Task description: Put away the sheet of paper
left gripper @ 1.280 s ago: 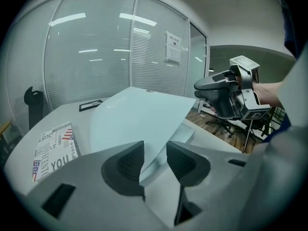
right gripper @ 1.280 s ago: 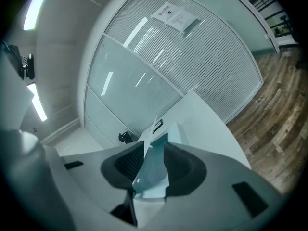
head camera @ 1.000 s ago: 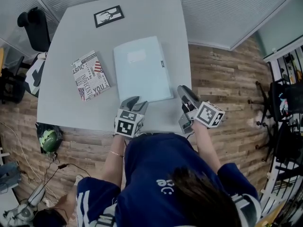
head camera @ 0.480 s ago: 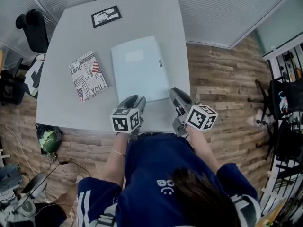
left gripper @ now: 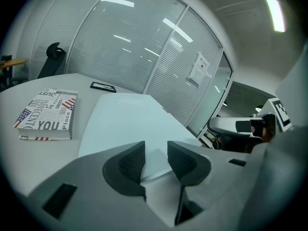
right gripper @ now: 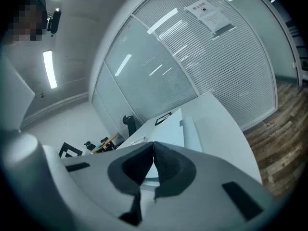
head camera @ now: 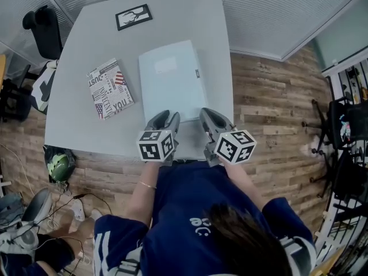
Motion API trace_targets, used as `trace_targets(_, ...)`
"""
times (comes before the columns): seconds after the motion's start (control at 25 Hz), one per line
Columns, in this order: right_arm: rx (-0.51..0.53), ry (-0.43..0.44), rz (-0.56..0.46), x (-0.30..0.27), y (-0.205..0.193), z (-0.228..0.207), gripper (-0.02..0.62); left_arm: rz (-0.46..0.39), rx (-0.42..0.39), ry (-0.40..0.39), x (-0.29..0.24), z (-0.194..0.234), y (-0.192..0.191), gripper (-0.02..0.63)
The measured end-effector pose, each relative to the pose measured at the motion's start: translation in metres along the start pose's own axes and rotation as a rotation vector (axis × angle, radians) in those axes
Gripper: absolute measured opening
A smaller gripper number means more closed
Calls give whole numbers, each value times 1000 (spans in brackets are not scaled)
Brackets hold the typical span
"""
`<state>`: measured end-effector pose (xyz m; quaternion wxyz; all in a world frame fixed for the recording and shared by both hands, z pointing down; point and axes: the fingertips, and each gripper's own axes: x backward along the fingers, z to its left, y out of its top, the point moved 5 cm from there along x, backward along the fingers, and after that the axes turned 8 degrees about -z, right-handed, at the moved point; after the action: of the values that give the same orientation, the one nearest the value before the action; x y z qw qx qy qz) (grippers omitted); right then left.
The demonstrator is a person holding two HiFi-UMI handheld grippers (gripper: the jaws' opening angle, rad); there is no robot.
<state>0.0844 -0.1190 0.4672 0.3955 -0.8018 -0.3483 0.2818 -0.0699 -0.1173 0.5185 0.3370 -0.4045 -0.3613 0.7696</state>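
And the right gripper point(right gripper: 154, 144) snaps closed: its two dark pads meet tip to tip with no gap showing, right at the near edge of the pale blue folder point(head camera: 171, 82). If a thin lip of the cover is nipped between them, I cannot make it out from here. The left gripper point(left gripper: 155, 149) keeps a narrow gap. Its pads stand apart and press on nothing, with the folder's near edge showing through the gap just beyond them. A second ago the right gripper sat out by the table's right edge with its jaws clearly apart. It has since swung inward and now sits at the folder's near right corner, close alongside the left one. The left gripper has barely shifted, still parked at the folder's near left. The folder has not moved. It lies flat and closed in the middle of the table point(head camera: 86, 125), with the patterned book point(head camera: 110, 89) well to its left and the framed picture point(head camera: 133, 17) at the far side. No loose sheet of paper shows anywhere, so my read is that it is already inside that folder. The closing would then be either a pinch on the cover or a parking move.
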Motion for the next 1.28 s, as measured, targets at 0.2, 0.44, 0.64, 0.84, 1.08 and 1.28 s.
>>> trace_targets(0.2, 64, -3, -1, -1, 0, 6, 9, -44, -7, -10, 8, -8, 7, 144)
trace_targets(0.44, 111, 5, 6, -7, 0, 13, 9, -135, 5, -16, 21, -14, 22, 144)
trace_targets(0.64, 160, 2, -3, -13, 1, 21, 9, -217, -49, 10, 40, -16, 40, 139)
trace_targets(0.84, 213, -22, -15, -15, 3, 24, 9, -273, -125, 79, 58, -10, 48, 84)
trace_targets(1.08, 245, -27, 0, -20, -2, 29, 9, -283, -141, 129, 68, 2, 49, 5)
trace_targets(1.28, 303, -29, 6, -21, -2, 34, 8, -276, -146, 137, 71, 3, 48, 5)
